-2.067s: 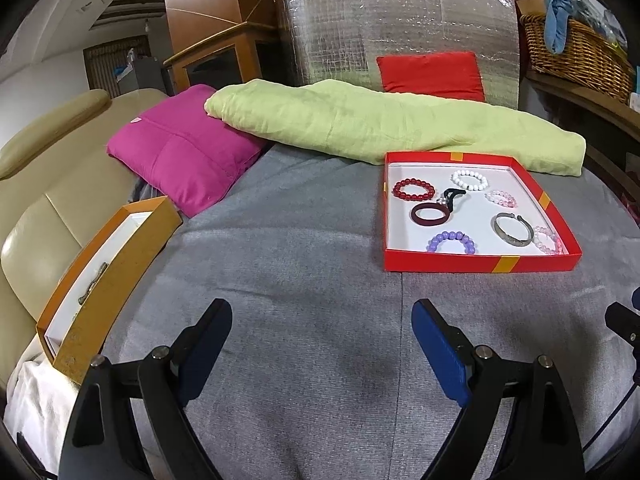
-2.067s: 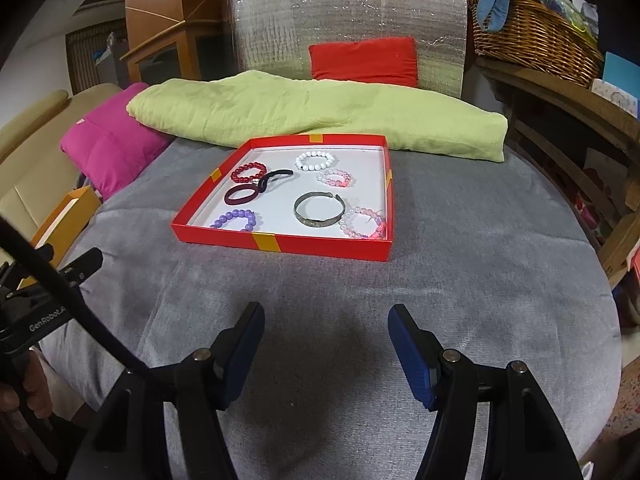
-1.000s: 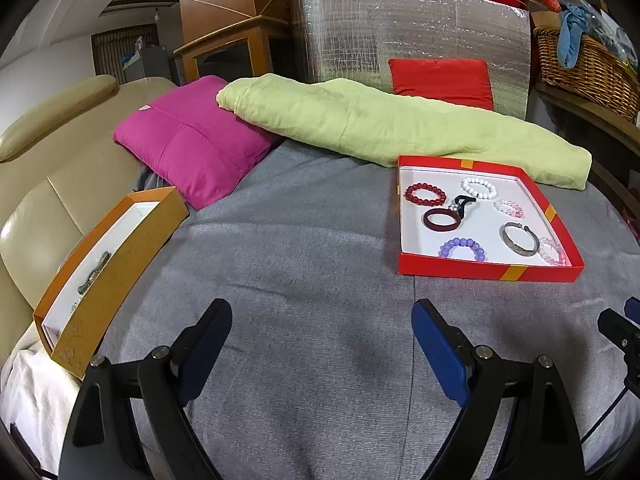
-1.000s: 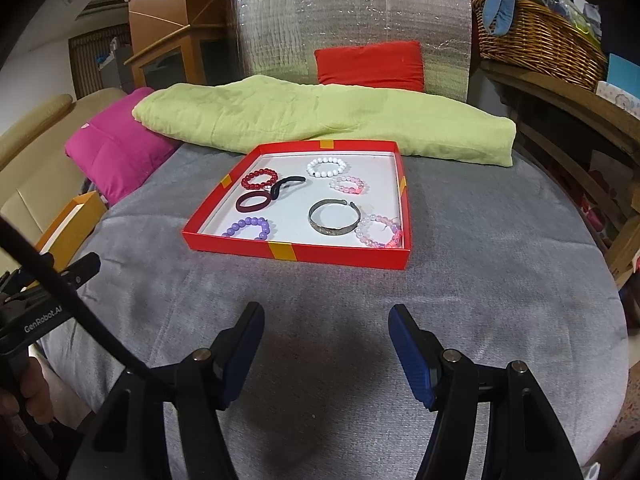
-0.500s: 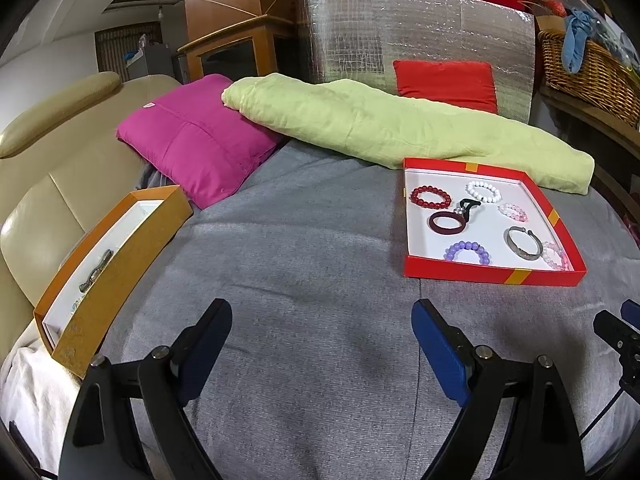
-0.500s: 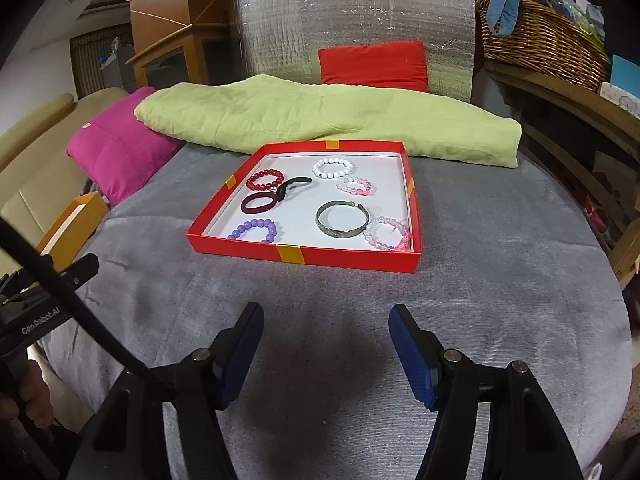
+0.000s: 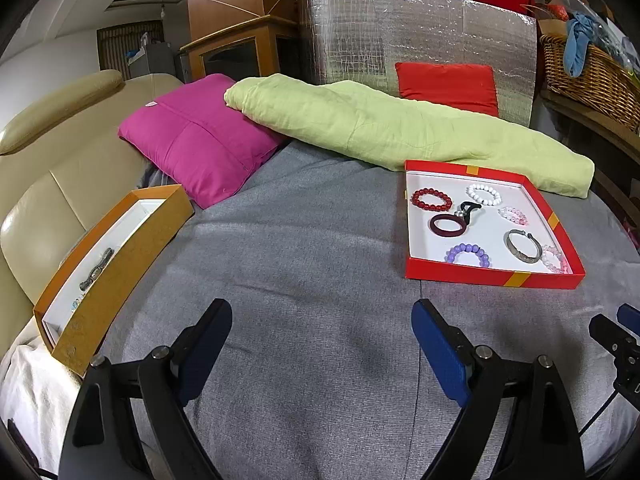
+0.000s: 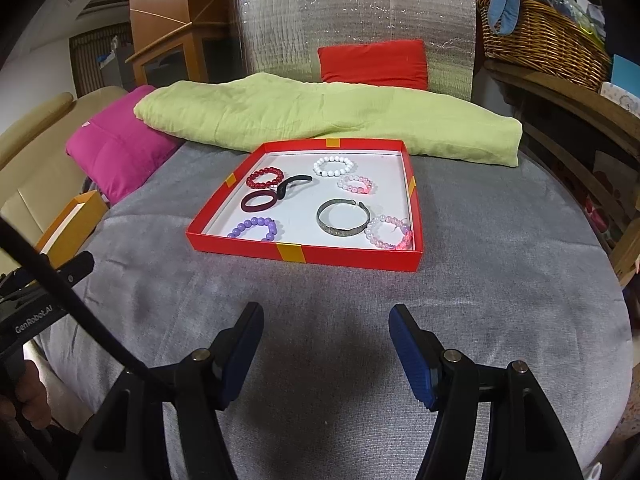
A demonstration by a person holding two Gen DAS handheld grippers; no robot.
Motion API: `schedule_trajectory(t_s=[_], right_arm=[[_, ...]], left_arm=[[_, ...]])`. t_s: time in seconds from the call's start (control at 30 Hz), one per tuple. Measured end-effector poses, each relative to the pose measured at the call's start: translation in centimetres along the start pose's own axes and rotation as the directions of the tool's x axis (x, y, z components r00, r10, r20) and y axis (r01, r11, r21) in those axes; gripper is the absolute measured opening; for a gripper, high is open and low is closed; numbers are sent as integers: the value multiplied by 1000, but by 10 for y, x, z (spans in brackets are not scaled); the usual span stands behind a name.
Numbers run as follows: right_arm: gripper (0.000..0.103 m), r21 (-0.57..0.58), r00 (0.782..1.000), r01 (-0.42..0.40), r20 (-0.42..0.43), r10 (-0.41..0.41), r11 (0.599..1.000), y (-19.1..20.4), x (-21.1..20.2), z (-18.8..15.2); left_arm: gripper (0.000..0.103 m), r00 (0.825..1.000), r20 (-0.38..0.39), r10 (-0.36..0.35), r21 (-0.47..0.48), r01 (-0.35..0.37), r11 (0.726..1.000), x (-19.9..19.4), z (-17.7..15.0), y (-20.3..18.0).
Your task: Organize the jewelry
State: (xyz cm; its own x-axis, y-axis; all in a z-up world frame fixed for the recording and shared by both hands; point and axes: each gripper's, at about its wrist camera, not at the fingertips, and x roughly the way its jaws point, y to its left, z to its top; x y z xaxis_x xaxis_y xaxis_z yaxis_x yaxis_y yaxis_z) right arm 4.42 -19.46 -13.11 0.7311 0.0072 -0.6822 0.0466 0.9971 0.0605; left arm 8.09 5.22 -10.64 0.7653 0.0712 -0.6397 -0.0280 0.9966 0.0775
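A: Tool state?

B: Left gripper (image 7: 322, 336) has its jaws wide apart, nothing between the blue pads (image 7: 438, 354). It sits over the grey cloth (image 7: 312, 248). Right gripper (image 8: 326, 336) is the same: fingers spread, holding nothing, over the same cloth and pointed at the tray.

A: Where's the jewelry?

B: In the red tray (image 8: 352, 258), flat on the cloth ahead of the right gripper, well clear of both sets of fingertips. From the left wrist view the tray (image 7: 492, 278) is ahead and to the right.

A: Contents?

B: On the white floor of the tray: a red bead bracelet (image 8: 265, 177) far left, a white bead bracelet (image 8: 333, 165) far centre, a small pink bead bracelet (image 8: 355, 184) just near of the white one. A dark maroon ring (image 8: 261, 203) touches a black loop (image 8: 293, 185). A purple bead bracelet (image 8: 253, 229) is by the near wall, a metal open cuff (image 8: 342, 218) is right of centre, and a pale pink bead bracelet (image 8: 389, 232) is touching or just beside the cuff, near the right corner.

A: Anything else?

B: An orange box (image 7: 108, 268) at the left edge of the cloth, tilted against the beige sofa (image 7: 36, 184). There's a grey metal piece (image 7: 96, 269) inside; smaller bits below it are too small to identify. Behind the tray are a green folded blanket (image 8: 320, 114), a magenta cushion (image 7: 196, 140) and a red cushion (image 8: 374, 64).
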Motion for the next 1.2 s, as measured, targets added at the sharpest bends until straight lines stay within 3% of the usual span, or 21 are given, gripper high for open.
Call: schedule_trajectory(t_s=[1.2], right_arm=[[69, 16, 1000, 0, 12, -1, 1000, -7, -1, 6]], left_arm=[[91, 1000, -4, -20, -5, 20, 1000, 0, 1, -3]])
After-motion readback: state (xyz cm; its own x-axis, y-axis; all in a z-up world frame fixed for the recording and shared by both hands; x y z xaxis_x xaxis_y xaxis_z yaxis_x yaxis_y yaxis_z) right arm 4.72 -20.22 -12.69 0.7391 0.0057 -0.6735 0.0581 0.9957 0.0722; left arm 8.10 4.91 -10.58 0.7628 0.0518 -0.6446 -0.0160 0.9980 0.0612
